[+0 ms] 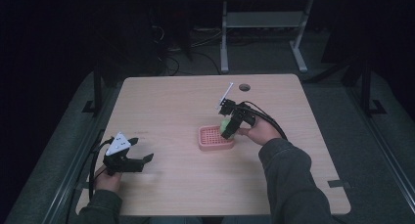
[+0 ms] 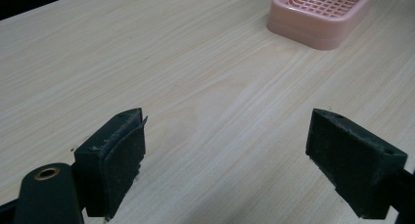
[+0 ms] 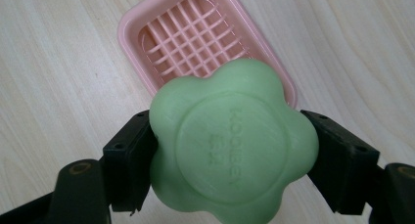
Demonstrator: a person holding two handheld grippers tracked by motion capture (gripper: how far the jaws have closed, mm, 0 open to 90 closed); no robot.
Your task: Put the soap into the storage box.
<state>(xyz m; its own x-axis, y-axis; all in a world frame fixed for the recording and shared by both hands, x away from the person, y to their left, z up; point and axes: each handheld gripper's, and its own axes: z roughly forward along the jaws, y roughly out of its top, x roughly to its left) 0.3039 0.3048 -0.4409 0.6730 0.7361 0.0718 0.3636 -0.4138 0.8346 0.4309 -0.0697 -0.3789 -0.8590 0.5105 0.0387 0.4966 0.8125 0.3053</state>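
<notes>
Right claw (image 3: pixel 227 150) clamped on the green soap (image 3: pixel 230 145) just above the pink dish (image 3: pixel 134 26), left claw (image 2: pixel 225 150) apart over the bench (image 2: pixel 195 77) — an off-centre release could tip it over the rim.

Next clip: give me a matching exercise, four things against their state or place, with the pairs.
Things:
1. green soap
2. pink soap dish
3. left gripper
4. right gripper

States:
A. open, low over bare table
B. lying on the table, grid bare
C. clamped between two black fingers
D. shut, held above the dish

Pairs: 1-C, 2-B, 3-A, 4-D
</notes>
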